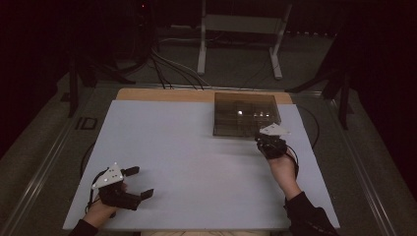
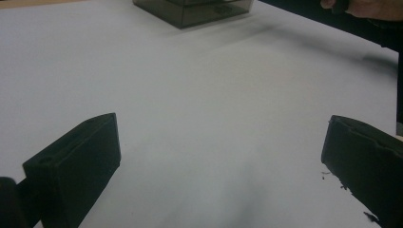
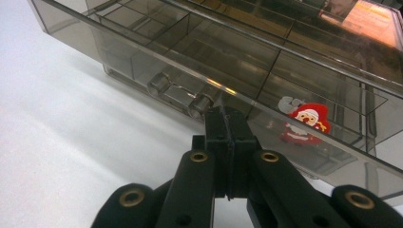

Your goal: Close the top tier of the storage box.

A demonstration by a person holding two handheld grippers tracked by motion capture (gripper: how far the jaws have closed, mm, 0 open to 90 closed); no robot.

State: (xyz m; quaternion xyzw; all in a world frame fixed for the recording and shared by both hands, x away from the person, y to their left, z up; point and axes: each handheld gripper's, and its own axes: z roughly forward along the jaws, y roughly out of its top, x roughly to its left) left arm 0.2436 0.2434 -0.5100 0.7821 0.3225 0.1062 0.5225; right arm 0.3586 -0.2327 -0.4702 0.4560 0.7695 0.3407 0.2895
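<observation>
Two grippers split the work: our right gripper [image 3: 227, 124] is clenched against the smoky compartment box [image 1: 246, 114], seemingly at its latch. Our left gripper [image 1: 137, 183] rests spread wide on the table [image 1: 187, 162], kept clear.

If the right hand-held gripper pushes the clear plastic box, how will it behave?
The box looks stiff: thin hard walls with dividers. It is probably light, being mostly empty, so it may slide on the smooth table. Low and wide, it seems unlikely to tip.

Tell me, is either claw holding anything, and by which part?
The left claw is wide open over the bare white table, holding nothing. The right claw is shut at the front edge of the smoky plastic box; whether it pinches the latch cannot be told.
</observation>
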